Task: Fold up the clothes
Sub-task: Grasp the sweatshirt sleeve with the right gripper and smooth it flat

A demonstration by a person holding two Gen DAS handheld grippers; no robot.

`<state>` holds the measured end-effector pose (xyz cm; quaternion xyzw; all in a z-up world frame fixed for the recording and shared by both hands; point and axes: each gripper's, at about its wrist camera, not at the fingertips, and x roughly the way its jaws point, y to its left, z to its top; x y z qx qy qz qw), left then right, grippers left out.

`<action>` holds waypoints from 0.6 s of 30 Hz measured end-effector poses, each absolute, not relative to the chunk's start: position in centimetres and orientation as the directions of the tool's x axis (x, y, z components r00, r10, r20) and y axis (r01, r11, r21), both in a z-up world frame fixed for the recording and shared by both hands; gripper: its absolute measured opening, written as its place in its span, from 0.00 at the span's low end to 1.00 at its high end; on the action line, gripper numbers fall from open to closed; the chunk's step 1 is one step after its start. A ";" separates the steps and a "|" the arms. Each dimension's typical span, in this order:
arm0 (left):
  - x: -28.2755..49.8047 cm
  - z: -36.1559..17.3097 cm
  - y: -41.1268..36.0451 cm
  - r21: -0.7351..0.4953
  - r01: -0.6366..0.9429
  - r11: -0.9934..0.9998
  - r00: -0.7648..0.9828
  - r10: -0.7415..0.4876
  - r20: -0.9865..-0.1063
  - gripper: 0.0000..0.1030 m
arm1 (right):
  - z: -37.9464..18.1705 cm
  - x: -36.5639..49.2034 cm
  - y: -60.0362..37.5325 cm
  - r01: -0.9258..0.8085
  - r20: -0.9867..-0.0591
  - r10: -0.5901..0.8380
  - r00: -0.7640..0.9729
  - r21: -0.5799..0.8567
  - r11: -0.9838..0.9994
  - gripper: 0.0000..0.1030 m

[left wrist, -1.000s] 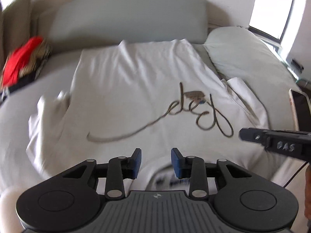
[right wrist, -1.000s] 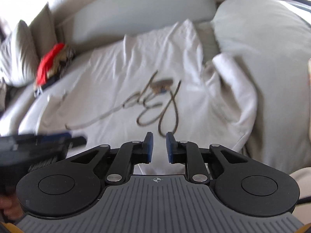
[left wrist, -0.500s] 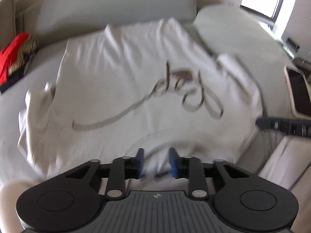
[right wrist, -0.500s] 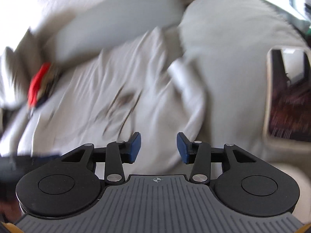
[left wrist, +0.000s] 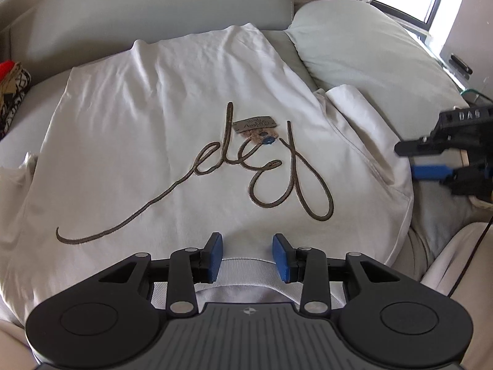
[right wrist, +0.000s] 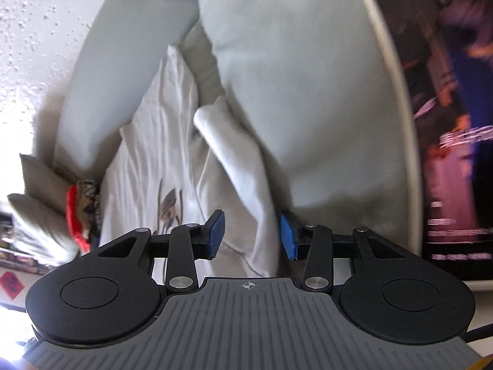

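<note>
A white sweatshirt [left wrist: 160, 129] with brown cursive stitching lies front up on a grey couch seat, its ribbed collar nearest me. My left gripper [left wrist: 248, 254] is open just above the collar, holding nothing. The sweatshirt's right sleeve [left wrist: 363, 120] lies folded along the side. My right gripper [right wrist: 251, 234] is open, with the sleeve [right wrist: 243, 166] between its blue pads; I cannot tell if they touch the cloth. It also shows in the left wrist view [left wrist: 431, 160] at the right edge, beside the sleeve's shoulder.
A grey pillow [left wrist: 369, 49] lies right of the sweatshirt, and the couch backrest [left wrist: 154, 9] behind. A red and patterned bundle [left wrist: 12, 92] sits at the far left. A tablet [right wrist: 446, 123] with a lit screen lies to the right of the pillow.
My right gripper has opened, swung right and tilted over the sleeve. My left gripper has moved closer to the collar and opened wider.
</note>
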<state>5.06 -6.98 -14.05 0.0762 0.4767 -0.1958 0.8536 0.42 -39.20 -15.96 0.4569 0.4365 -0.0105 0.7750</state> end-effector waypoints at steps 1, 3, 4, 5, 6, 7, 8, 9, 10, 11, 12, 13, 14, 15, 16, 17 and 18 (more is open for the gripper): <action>5.1 -14.1 -7.0 -0.058 0.407 0.912 0.468 -0.262 -0.844 0.35 | -16.5 0.8 -39.1 0.401 -0.664 0.399 0.633 0.722 0.564 0.41; 5.1 -14.0 -7.0 -0.055 0.409 0.911 0.470 -0.262 -0.843 0.35 | -17.3 1.2 -39.5 0.365 -0.582 0.427 0.692 0.792 0.489 0.38; 5.0 -14.0 -7.0 -0.054 0.410 0.911 0.471 -0.262 -0.842 0.35 | -17.7 1.4 -39.7 0.345 -0.541 0.436 0.719 0.823 0.452 0.38; 5.0 -14.0 -7.0 -0.053 0.410 0.910 0.471 -0.262 -0.842 0.35 | -18.0 1.8 -39.7 0.327 -0.511 0.428 0.746 0.840 0.433 0.38; 5.0 -14.0 -7.0 -0.053 0.411 0.910 0.471 -0.262 -0.842 0.35 | -18.4 2.1 -39.8 0.309 -0.480 0.418 0.771 0.856 0.415 0.38; 5.1 -14.0 -7.0 -0.054 0.412 0.910 0.471 -0.263 -0.842 0.35 | -18.4 2.6 -39.7 0.295 -0.457 0.398 0.795 0.865 0.405 0.39; 5.1 -14.0 -7.0 -0.055 0.411 0.910 0.471 -0.263 -0.842 0.35 | -18.5 2.9 -39.6 0.282 -0.439 0.385 0.812 0.872 0.400 0.39; 5.1 -14.0 -6.9 -0.056 0.411 0.910 0.470 -0.264 -0.842 0.35 | -18.6 3.3 -39.5 0.269 -0.420 0.372 0.827 0.879 0.394 0.38; 5.1 -14.0 -6.9 -0.057 0.411 0.910 0.470 -0.265 -0.842 0.35 | -18.5 3.4 -39.5 0.257 -0.403 0.357 0.843 0.884 0.390 0.37; 5.1 -13.9 -6.9 -0.057 0.411 0.910 0.470 -0.265 -0.842 0.35 | -18.7 3.7 -39.3 0.241 -0.385 0.348 0.855 0.888 0.391 0.31; 5.1 -13.9 -6.9 -0.058 0.411 0.910 0.470 -0.266 -0.841 0.35 | -18.7 3.7 -39.1 0.239 -0.381 0.338 0.861 0.888 0.392 0.26; 5.1 -13.9 -6.9 -0.059 0.410 0.910 0.471 -0.266 -0.841 0.35 | -18.7 3.7 -38.9 0.237 -0.378 0.331 0.864 0.887 0.396 0.19; 5.1 -14.0 -6.9 -0.059 0.410 0.910 0.471 -0.267 -0.841 0.35 | -18.6 3.7 -38.6 0.234 -0.375 0.324 0.868 0.886 0.399 0.18; 5.1 -14.0 -6.9 -0.060 0.410 0.910 0.471 -0.267 -0.841 0.35 | -18.5 3.7 -38.4 0.232 -0.373 0.318 0.872 0.885 0.404 0.18; 5.1 -14.0 -6.9 -0.060 0.410 0.910 0.471 -0.268 -0.840 0.35 | -18.4 3.5 -38.3 0.234 -0.381 0.311 0.871 0.876 0.421 0.18; 5.1 -14.0 -6.9 -0.059 0.411 0.910 0.472 -0.268 -0.840 0.35 | -18.5 3.4 -38.7 0.236 -0.390 0.300 0.871 0.866 0.440 0.18; 5.1 -14.0 -6.9 -0.058 0.412 0.909 0.472 -0.268 -0.840 0.35 | -18.6 3.3 -39.1 0.238 -0.397 0.290 0.871 0.857 0.458 0.18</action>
